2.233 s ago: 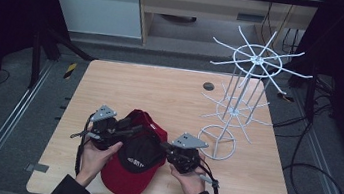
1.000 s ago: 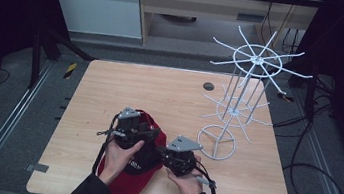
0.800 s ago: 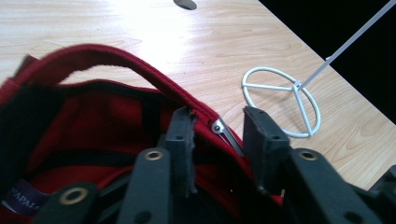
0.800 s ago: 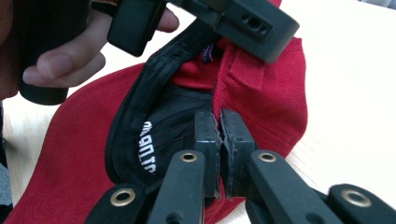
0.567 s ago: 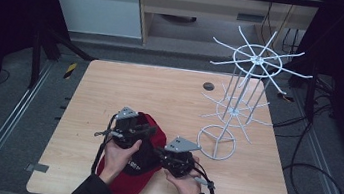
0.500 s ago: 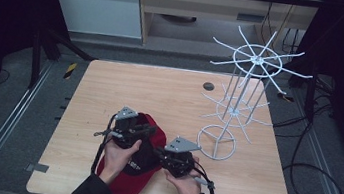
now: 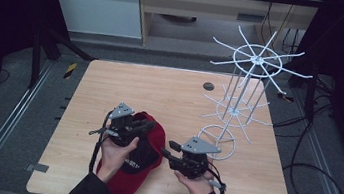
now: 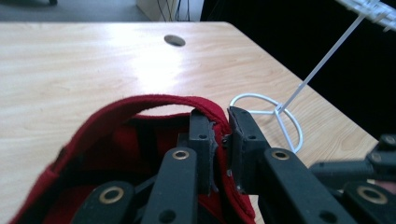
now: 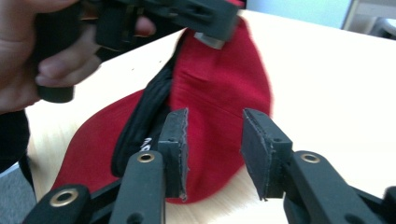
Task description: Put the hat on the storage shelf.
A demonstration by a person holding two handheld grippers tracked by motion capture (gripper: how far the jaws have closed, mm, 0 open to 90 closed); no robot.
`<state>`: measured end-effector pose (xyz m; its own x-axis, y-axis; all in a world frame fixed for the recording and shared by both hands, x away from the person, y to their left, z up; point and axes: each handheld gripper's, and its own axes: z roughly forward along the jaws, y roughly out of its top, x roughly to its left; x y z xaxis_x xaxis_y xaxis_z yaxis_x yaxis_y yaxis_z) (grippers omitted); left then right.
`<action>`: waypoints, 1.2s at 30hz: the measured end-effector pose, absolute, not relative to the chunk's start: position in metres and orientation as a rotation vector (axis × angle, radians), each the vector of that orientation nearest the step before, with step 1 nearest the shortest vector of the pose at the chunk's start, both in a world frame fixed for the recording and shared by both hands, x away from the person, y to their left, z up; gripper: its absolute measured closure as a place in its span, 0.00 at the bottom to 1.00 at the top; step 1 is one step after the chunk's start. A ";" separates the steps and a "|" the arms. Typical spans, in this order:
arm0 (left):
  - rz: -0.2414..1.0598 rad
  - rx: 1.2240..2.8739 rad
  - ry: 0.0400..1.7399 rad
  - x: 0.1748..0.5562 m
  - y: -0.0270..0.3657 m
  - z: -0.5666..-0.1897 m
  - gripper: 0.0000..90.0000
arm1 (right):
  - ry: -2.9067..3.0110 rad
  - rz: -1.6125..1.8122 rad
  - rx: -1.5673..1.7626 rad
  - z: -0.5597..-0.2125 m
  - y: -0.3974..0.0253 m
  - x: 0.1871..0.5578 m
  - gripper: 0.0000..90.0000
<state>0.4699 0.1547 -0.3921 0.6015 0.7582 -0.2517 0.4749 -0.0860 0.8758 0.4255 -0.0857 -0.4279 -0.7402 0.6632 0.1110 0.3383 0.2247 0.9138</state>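
Gripping the red cap (image 7: pixel 137 159) by its back rim, the left tongs (image 7: pixel 142 125) have the fabric pinched between nearly closed jaws, and the left gripper view shows the red edge (image 8: pixel 154 100) curling up just past the pads. The cap sits at the near middle of the bench (image 7: pixel 160 90), crown lifted on the far side, brim toward the person. The right tongs (image 7: pixel 166 154) hover just beside the cap's right flank, jaws parted wide with nothing between them; in the right gripper view the red crown (image 9: pixel 219 88) lies straight ahead of the gap, not touched as far as I can tell. This looks like the pickup stage: one side secured, the other hand lining up for a second hold. The next move, I'd judge, calls for the right tongs to slide forward onto the cap's edge and close, so the cap can be raised evenly. The white wire rack (image 7: pixel 247 86) stands to the right, well apart, a likely place to hang it.
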 end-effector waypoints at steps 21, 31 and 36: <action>0.362 1.706 0.843 0.447 0.149 -0.342 0.89 | 2.213 1.565 1.002 -0.438 -0.088 0.436 0.56; 0.345 1.701 0.772 0.437 0.142 -0.330 0.89 | 2.201 1.658 0.997 -0.438 -0.088 0.440 0.58; 0.338 1.709 0.746 0.434 0.138 -0.329 0.89 | 2.211 1.674 0.999 -0.439 -0.089 0.442 0.67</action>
<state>0.4338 0.1383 -0.3286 0.7536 0.6373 -0.1609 0.2991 -0.1145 0.9473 0.4418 -0.0887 -0.4391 -0.7536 0.6131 0.2369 0.3943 0.1333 0.9093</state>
